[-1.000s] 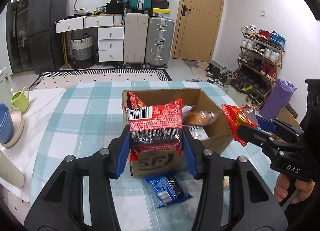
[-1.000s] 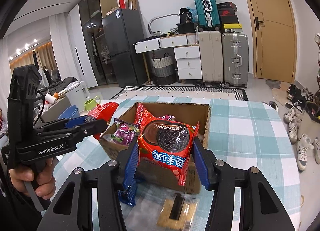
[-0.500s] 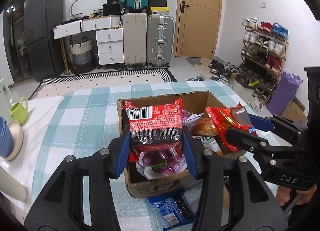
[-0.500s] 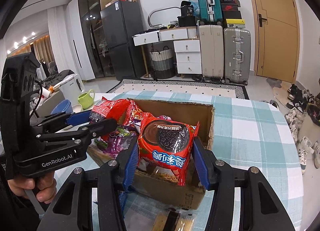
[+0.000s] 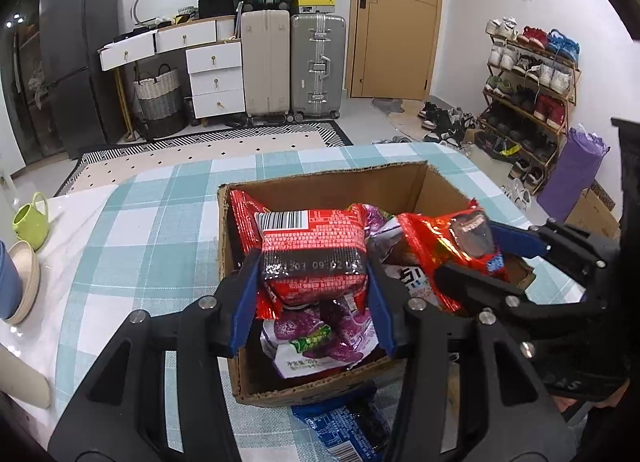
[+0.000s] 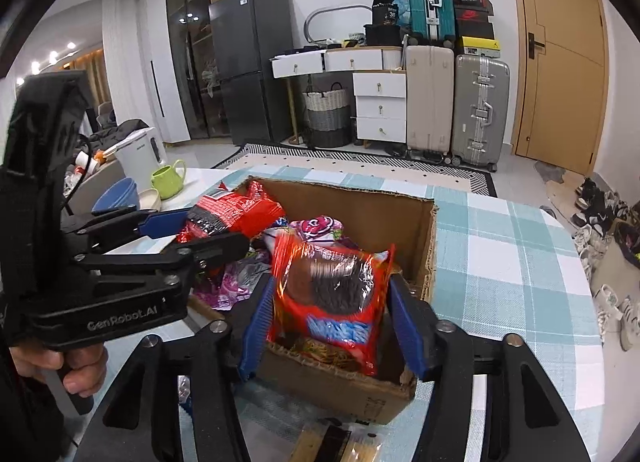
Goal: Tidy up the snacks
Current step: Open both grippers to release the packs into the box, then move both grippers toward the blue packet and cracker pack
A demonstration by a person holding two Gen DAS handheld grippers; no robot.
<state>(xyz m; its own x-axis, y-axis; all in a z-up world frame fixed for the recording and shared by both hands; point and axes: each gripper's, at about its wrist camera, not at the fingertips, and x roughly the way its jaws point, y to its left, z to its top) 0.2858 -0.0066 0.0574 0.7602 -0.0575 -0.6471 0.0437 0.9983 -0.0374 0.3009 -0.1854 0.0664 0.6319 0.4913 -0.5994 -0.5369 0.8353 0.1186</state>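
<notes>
Two red packets were held over an open carton (image 5: 320, 185) on the checked table (image 5: 160, 221), so that each could fall straight in. The left gripper (image 5: 312, 298) pinched a barcoded packet (image 5: 312, 250) between its blue pads, above the purple bags (image 5: 328, 326) at the carton's 6 o'clock side; nothing showed a release there yet. The right gripper (image 6: 332, 322), at about 3 o'clock of the left one, had just been spreading its jaws: the cookie packet (image 6: 328, 294) lay blurred between them, clear of the right pad and seemingly slipping down onto the near wall, which suggested a drop under way. A blue packet (image 5: 344, 430) lay on the table outside the carton at 6 o'clock, and a tan one (image 6: 332, 446) beside it, both judged to be left for later.
</notes>
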